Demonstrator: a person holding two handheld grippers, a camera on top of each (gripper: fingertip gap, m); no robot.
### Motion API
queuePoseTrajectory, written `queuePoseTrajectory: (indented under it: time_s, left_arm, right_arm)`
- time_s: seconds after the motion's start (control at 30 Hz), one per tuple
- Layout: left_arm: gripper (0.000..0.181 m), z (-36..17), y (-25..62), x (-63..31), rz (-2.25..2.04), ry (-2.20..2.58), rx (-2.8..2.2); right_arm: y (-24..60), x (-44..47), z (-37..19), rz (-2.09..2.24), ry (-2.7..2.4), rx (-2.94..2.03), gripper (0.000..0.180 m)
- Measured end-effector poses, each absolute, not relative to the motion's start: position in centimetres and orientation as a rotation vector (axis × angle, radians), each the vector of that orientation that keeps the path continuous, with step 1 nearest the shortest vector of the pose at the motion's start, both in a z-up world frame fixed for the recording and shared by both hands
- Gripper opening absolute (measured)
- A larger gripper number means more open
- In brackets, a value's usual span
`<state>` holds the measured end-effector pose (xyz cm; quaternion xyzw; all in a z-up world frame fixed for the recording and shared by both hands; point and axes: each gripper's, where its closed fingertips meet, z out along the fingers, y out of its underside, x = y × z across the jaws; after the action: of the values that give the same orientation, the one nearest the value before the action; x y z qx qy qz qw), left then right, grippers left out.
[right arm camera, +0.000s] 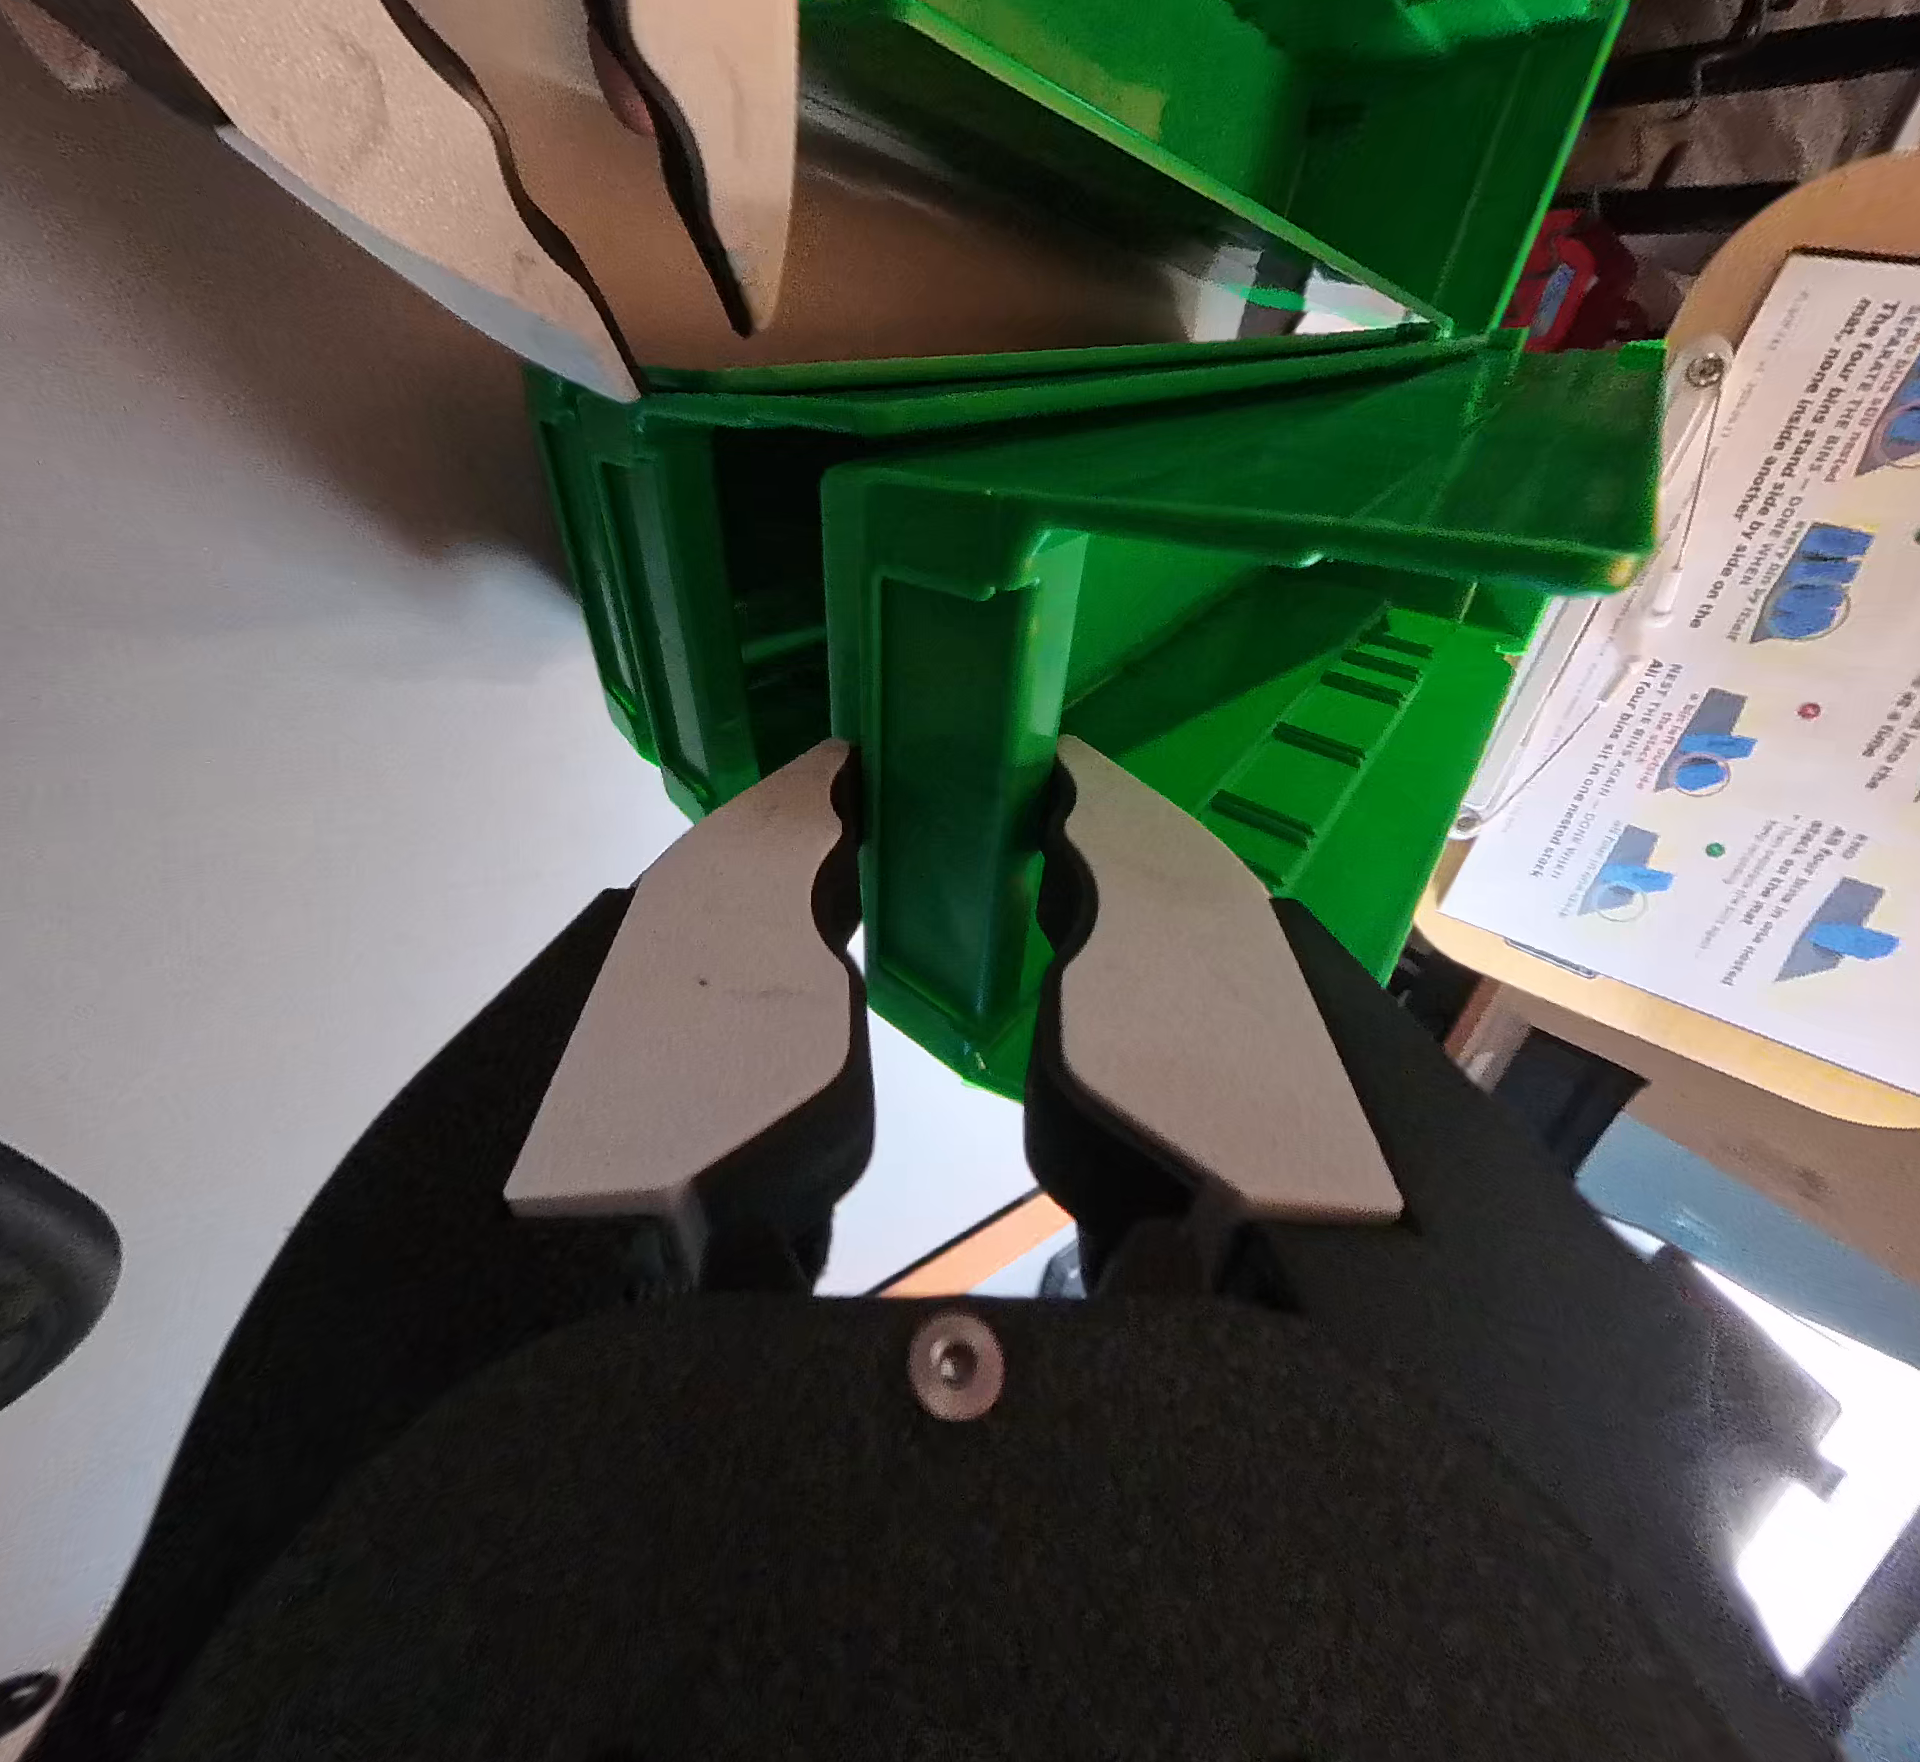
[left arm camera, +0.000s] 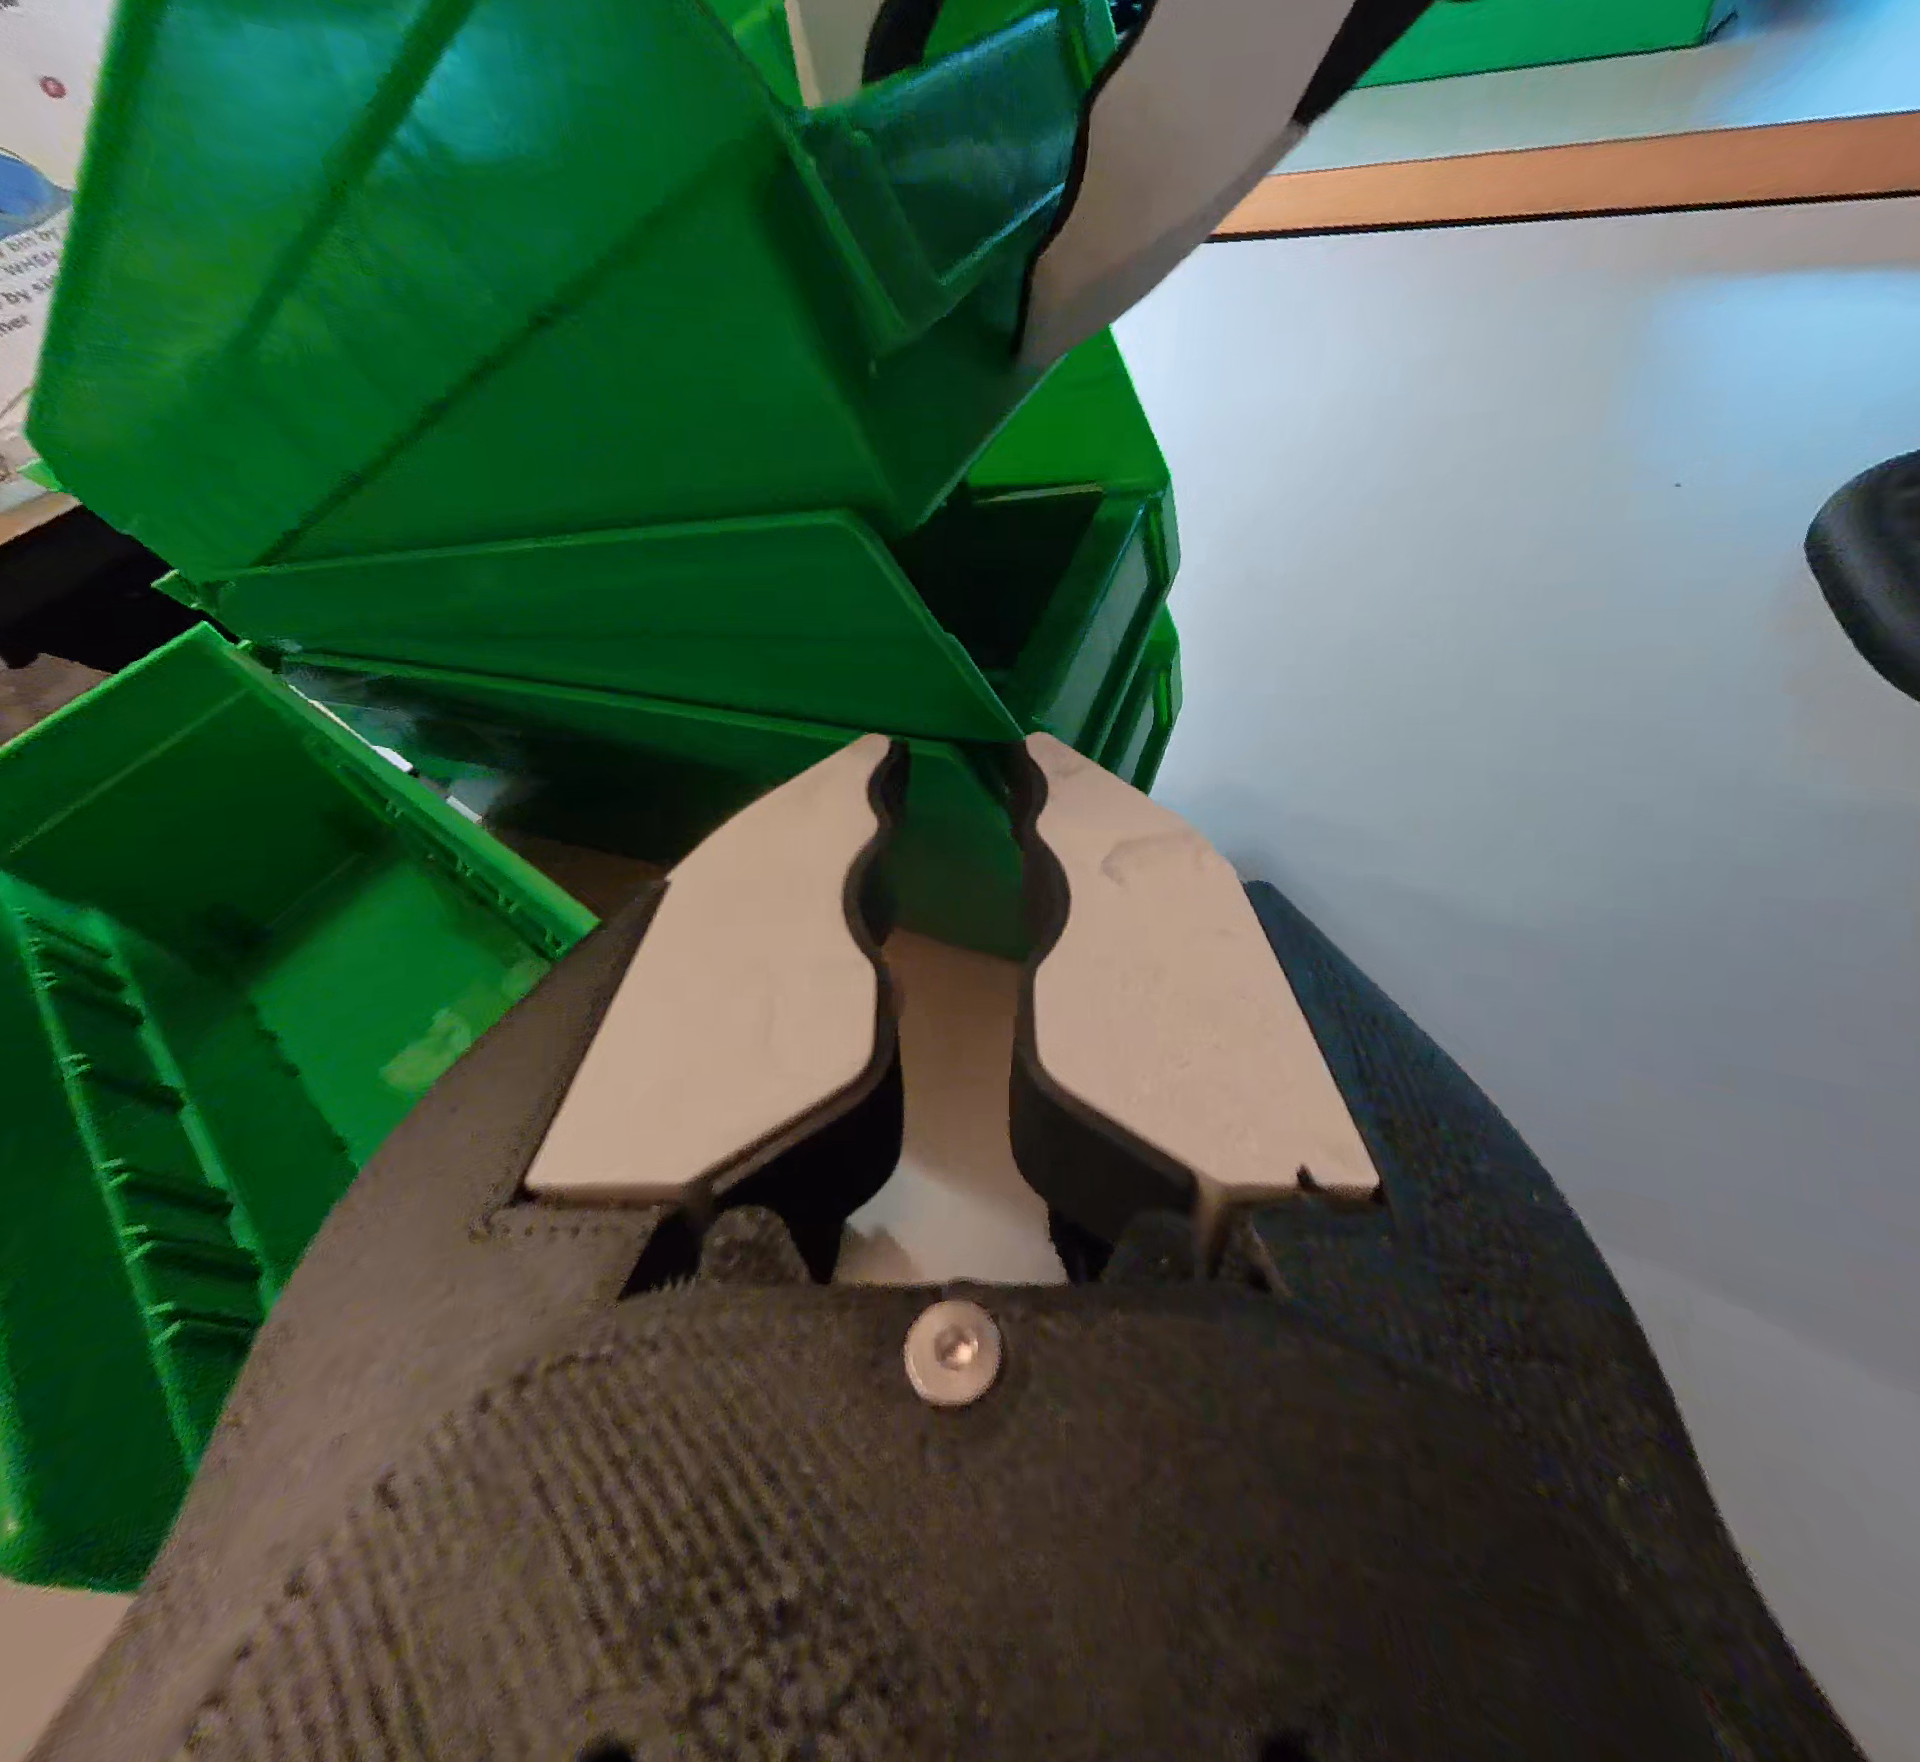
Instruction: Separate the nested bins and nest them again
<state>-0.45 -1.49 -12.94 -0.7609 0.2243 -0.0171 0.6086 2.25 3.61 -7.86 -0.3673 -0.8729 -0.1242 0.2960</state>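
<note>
A pale grey table top (left arm camera: 1507, 673) fills the right half of my left wrist view, its wooden edge running across the upper right. In my right wrist view an instruction sheet (right arm camera: 1714, 673) lies on a round wooden board at the right edge. My right gripper (right arm camera: 951, 777) clamps the front lip of the tilted green bin (right arm camera: 1039, 673), fingers pressed against both sides of it. That bin (left arm camera: 416, 237) fills the upper left of the left wrist view, raised above the nested green stack (left arm camera: 623, 611) at centre. My left gripper (left arm camera: 956, 756) has its fingers slightly parted around the stack's near edge; whether they grip it I cannot tell. A separate green bin (left arm camera: 208, 985) sits lower left.
</note>
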Motion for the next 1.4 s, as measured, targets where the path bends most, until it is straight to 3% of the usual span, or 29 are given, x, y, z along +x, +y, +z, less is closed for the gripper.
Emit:
queuePoseTrajectory:
  time_s: [0.07,0.3,0.53,0.63,1.07,1.23,1.33,1.4]
  left_arm:
    - [0.01,-13.0,-1.3,-1.2,0.009,0.496,-1.753]
    - [0.014,-13.8,-1.1,-2.1,-0.023,0.477,-1.777]
    - [0.019,-13.6,-1.9,-2.0,-0.034,0.482,-1.767]
    - [0.022,-13.0,-2.7,-2.4,-0.028,0.478,-1.75]
    - [0.045,-11.8,-4.6,-5.6,0.019,0.291,-1.732]
    - [0.045,-12.4,-4.7,-5.8,0.027,0.276,-1.749]
    - [0.045,-12.6,-4.9,-5.9,0.035,0.274,-1.756]
    - [0.045,-12.8,-5.0,-6.0,0.04,0.275,-1.759]
  right_arm:
    - [3.6,2.4,-7.2,-0.273,-2.312,-1.004,0.031]
    - [3.1,3.1,-2.3,-0.08,-2.195,-1.072,0.032]
    - [5.1,7.8,5.0,-0.251,-1.955,-1.046,0.031]
    - [7.4,11.2,2.7,-0.419,-1.928,-1.082,0.031]
    - [17.7,22.8,-17.9,-0.611,-1.948,-1.382,0.032]
    - [18.6,23.7,-20.8,-0.662,-2.004,-1.33,0.031]
    - [18.3,23.3,-19.9,-0.633,-1.976,-1.386,0.057]
    - [16.2,21.1,-17.1,-0.477,-1.922,-1.386,0.057]
